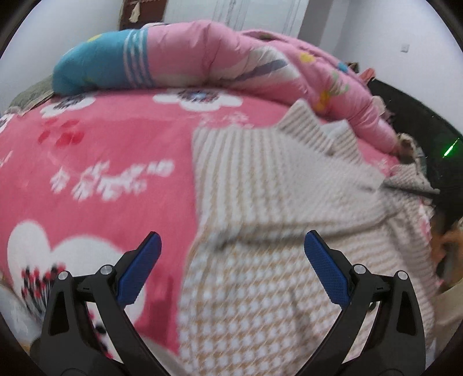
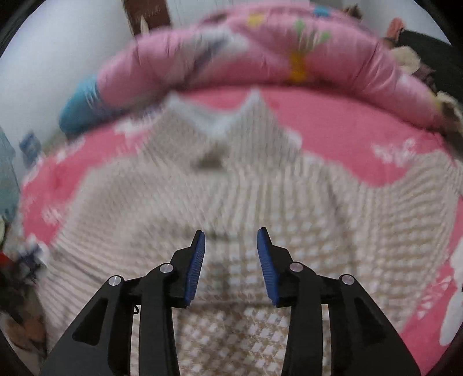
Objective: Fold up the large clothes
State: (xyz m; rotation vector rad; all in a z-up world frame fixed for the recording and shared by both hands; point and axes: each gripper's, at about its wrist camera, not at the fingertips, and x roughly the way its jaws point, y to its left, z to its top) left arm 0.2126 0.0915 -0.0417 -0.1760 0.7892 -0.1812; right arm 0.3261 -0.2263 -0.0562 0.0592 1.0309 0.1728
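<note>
Left wrist view looks across a bed covered by a pink bedspread (image 1: pixel 115 162) printed with white flowers; a rolled pink quilt (image 1: pixel 220 55) with a blue striped end lies along the top of the frame, backed by a pale wall (image 1: pixel 361 20). A beige and white knitted sweater (image 1: pixel 260 185) is spread flat on the bedspread, filling the centre and lower right of this frame. Low in the frame, the left gripper (image 1: pixel 233 245) has its blue pads spread wide with nothing between them, released. Part of a person shows at the right edge, too blurred to describe

Right wrist view is motion-blurred and shows the sweater (image 2: pixel 220 179) head-on in mid-frame, its collar pointing up toward the quilt (image 2: pixel 260 57), with both sleeves stretching to either side, which the other view does not show. The right gripper (image 2: pixel 231 240) has its jaws partly parted above the sweater's checked lower part, gripping nothing. Dim clutter sits at the lower left edge
</note>
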